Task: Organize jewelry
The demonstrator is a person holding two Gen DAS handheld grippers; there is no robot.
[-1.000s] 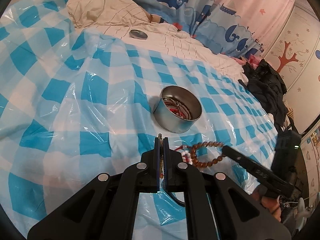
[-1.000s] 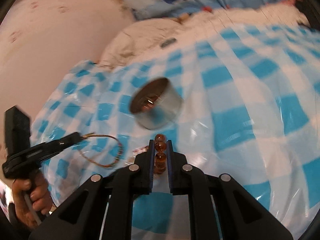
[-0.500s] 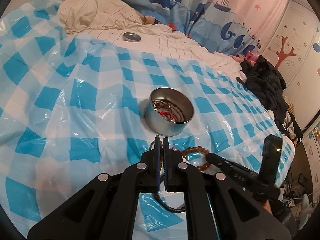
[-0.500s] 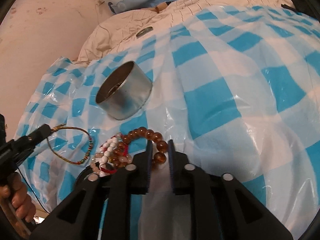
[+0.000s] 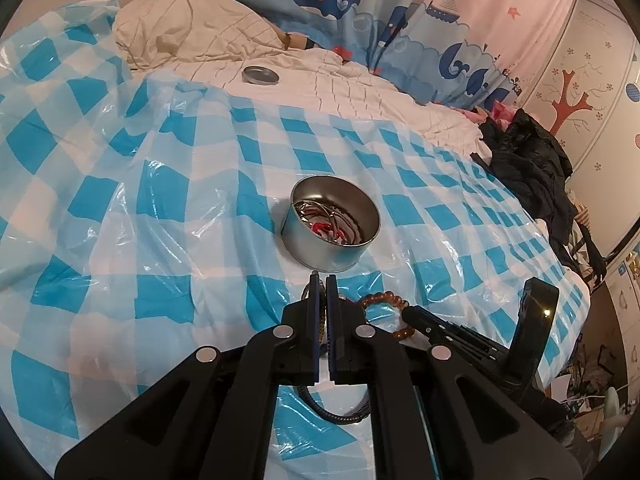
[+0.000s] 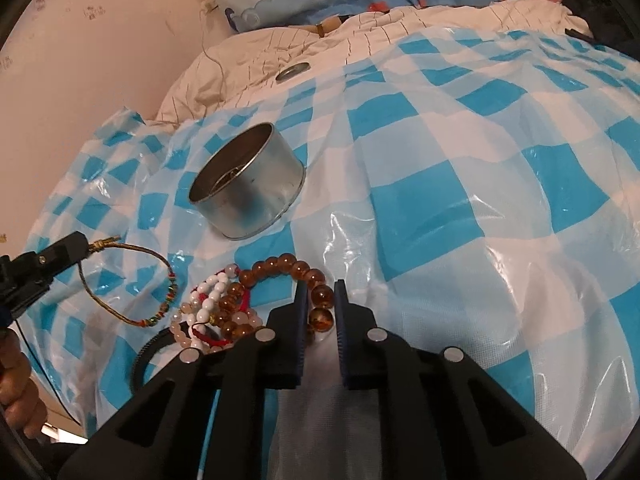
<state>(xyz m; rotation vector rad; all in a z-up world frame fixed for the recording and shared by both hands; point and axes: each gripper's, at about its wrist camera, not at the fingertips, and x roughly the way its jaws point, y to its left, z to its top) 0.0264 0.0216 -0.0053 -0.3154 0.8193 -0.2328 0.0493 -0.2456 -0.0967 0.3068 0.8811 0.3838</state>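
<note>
A round metal tin (image 5: pixel 332 228) stands on the blue-checked plastic sheet (image 5: pixel 160 208), with jewelry inside; it also shows in the right wrist view (image 6: pixel 248 188). My left gripper (image 5: pixel 322 280) is shut on a thin woven cord bracelet (image 6: pixel 132 284), which hangs from its tip (image 6: pixel 68 250) left of the tin. My right gripper (image 6: pixel 321 286) is open, its jaws either side of the amber bead bracelet (image 6: pixel 296 276) lying on the sheet. White and pink bead bracelets (image 6: pixel 208 308) and a dark ring (image 6: pixel 148 354) lie beside it.
The tin's lid (image 5: pixel 260 75) lies on the cream quilt (image 5: pixel 320 80) behind the sheet. A pillow (image 5: pixel 180 36) and whale-print curtain (image 5: pixel 360 8) are at the back. Dark clothes (image 5: pixel 528 172) are heaped at the right edge of the bed.
My right gripper has opened and let go of the amber bead bracelet, which now rests on the sheet. My left gripper still holds the cord bracelet near the tin.
</note>
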